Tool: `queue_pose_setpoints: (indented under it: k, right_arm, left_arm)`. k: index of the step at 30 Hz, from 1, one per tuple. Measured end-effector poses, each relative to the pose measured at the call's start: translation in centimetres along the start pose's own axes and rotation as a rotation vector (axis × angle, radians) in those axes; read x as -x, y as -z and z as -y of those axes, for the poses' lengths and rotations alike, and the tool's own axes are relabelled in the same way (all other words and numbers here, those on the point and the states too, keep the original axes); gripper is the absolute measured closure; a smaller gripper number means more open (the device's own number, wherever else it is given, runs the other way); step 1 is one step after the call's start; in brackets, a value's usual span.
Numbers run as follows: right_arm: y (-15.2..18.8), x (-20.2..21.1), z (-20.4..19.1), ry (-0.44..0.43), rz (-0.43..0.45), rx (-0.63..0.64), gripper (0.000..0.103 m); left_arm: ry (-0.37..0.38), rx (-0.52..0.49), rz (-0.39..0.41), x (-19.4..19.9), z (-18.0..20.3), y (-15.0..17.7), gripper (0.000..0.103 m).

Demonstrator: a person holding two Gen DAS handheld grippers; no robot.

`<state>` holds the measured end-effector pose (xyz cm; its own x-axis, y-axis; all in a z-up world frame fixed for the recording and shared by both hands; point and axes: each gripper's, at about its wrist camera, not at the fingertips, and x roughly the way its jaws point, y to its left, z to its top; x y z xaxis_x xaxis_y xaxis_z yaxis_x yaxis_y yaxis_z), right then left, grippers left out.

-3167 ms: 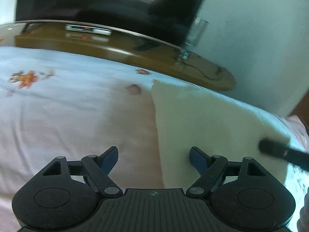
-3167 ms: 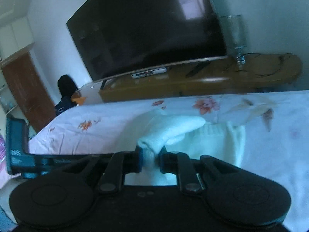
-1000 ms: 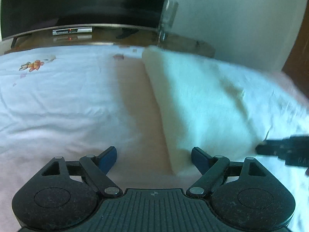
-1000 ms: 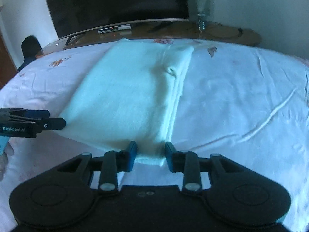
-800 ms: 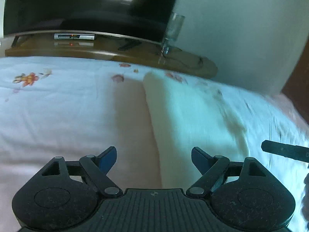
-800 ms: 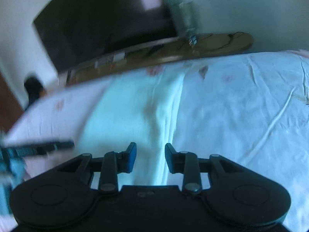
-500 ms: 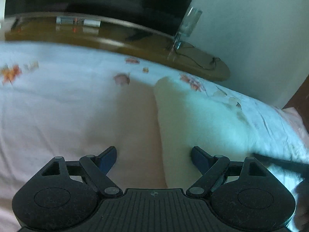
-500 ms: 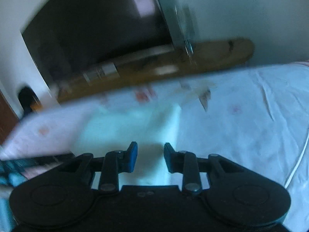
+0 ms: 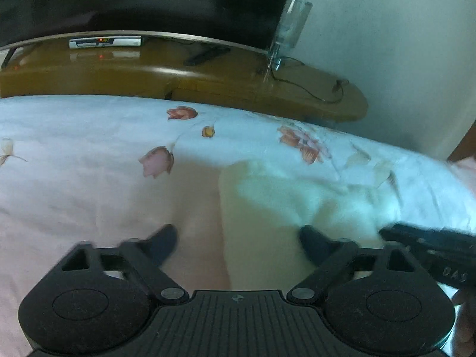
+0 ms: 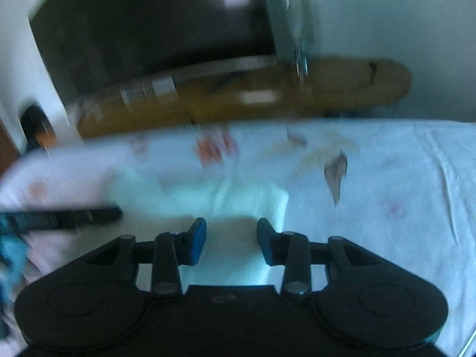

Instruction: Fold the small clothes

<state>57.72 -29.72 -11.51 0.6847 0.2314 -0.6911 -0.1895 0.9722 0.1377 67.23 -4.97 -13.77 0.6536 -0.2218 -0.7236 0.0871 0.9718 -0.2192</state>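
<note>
A folded cream-white garment (image 9: 276, 205) lies on the flowered bedsheet (image 9: 74, 172). My left gripper (image 9: 238, 242) is open and empty, hovering over the garment's near left edge. The right gripper's finger (image 9: 431, 245) shows at the lower right of the left wrist view. In the blurred right wrist view the garment (image 10: 235, 199) lies just ahead of my right gripper (image 10: 231, 238), which is open with nothing between its blue pads. The left gripper's finger (image 10: 65, 215) reaches in from the left.
A curved wooden TV stand (image 9: 184, 74) runs along the far side of the bed, with a large dark TV (image 9: 134, 0), a set-top box (image 9: 104, 42), a remote (image 9: 206, 55) and a glass vase (image 9: 290, 26). A white wall stands at the right.
The right gripper has let go of the garment, opened and pulled back, moving fast. Both cameras have tilted up and drawn back, so less of the garment shows.
</note>
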Motion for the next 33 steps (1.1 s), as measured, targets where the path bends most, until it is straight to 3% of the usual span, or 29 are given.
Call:
queue_pose_setpoints:
  k: [7, 10, 19, 22, 29, 33]
  right_arm:
    - [0.6, 0.0, 0.3, 0.023, 0.033, 0.001, 0.061]
    - [0.6, 1.9, 0.4, 0.035, 0.065, -0.025, 0.039]
    - [1.9, 7.2, 2.1, -0.056, 0.086, -0.148, 0.026]
    - [2.8, 8.2, 3.0, -0.090, 0.069, -0.198, 0.024]
    - [6.1, 8.0, 7.1, -0.282, -0.008, -0.489, 0.013]
    - [7.1, 7.1, 7.7, -0.358, -0.035, -0.572, 0.013]
  left_arm:
    - [-0.054, -0.058, 0.037, 1.0, 0.9, 0.3, 0.000]
    - [-0.072, -0.094, 0.065, 3.2, 1.4, 0.4, 0.000]
    - [-0.028, -0.140, 0.089, 7.7, 1.8, 1.8, 0.000]
    - [0.065, -0.075, 0.052, 8.6, 0.1, 2.9, 0.000]
    - [0.387, 0.320, -0.106, 7.0, -6.8, 5.3, 0.000]
    - [0.490, 0.379, -0.134, 6.2, -8.1, 5.6, 0.000]
